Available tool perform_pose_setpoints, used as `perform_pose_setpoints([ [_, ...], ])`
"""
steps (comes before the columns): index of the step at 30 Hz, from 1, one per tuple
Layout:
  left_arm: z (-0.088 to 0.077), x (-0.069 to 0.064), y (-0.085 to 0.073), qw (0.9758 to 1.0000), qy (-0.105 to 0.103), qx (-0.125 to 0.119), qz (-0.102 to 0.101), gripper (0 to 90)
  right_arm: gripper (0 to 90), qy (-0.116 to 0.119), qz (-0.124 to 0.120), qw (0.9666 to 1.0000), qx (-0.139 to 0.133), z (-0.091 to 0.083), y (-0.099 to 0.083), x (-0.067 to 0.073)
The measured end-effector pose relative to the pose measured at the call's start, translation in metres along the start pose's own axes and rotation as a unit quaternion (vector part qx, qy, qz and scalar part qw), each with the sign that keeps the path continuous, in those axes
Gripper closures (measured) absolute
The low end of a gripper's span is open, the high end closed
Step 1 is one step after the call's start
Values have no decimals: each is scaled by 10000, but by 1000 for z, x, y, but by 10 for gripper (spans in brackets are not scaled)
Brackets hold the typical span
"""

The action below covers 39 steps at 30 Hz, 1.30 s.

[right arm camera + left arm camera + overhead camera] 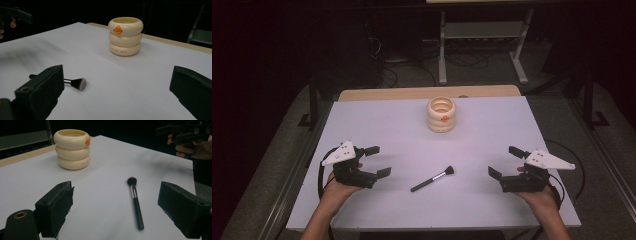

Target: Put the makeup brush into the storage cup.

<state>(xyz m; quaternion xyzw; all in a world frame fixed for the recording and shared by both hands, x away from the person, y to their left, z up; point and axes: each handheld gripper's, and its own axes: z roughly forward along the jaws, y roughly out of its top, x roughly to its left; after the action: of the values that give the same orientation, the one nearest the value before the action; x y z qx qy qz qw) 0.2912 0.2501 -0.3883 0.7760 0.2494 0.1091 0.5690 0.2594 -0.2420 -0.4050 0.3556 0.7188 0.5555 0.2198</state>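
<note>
**Both grippers released and empty; brush lies between them on the worktop**

The left gripper point(377, 161) is held in the person's left hand point(337, 187) just above the worktop point(377, 120), its jaws spread wide with nothing between them. The right gripper point(507, 161) is held likewise in the right hand point(539, 197), jaws equally parted and empty. Both are pointed inward, toward each other.

A makeup brush point(432, 178) is found flat on the worktop between the two grippers, apart from both and somewhat nearer the left one. Its black handle is turned toward the person's edge and its dark bristle head away, angled toward the right gripper. In the left gripper view the brush point(135, 200) is seen ahead of the jaws, closer to the right-hand one.

Farther out, beyond both grippers and well apart from the brush, a cream ribbed cup point(441, 114) with an orange mark is noted standing upright.
</note>
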Motion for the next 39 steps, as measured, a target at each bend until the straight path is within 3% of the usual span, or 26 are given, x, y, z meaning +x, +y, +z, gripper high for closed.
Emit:
perform_pose_setpoints([
  [33,25,-5,13,9996,-251,105,126,121,0,-46,42,10000,0,0,2,0],
  [36,27,-5,13,9996,-278,77,66,121,0,-46,13,10000,-13,1,1,0],
  [39,30,-5,14,9993,-317,102,150,121,0,-31,13,10000,6,1,1,0],
])
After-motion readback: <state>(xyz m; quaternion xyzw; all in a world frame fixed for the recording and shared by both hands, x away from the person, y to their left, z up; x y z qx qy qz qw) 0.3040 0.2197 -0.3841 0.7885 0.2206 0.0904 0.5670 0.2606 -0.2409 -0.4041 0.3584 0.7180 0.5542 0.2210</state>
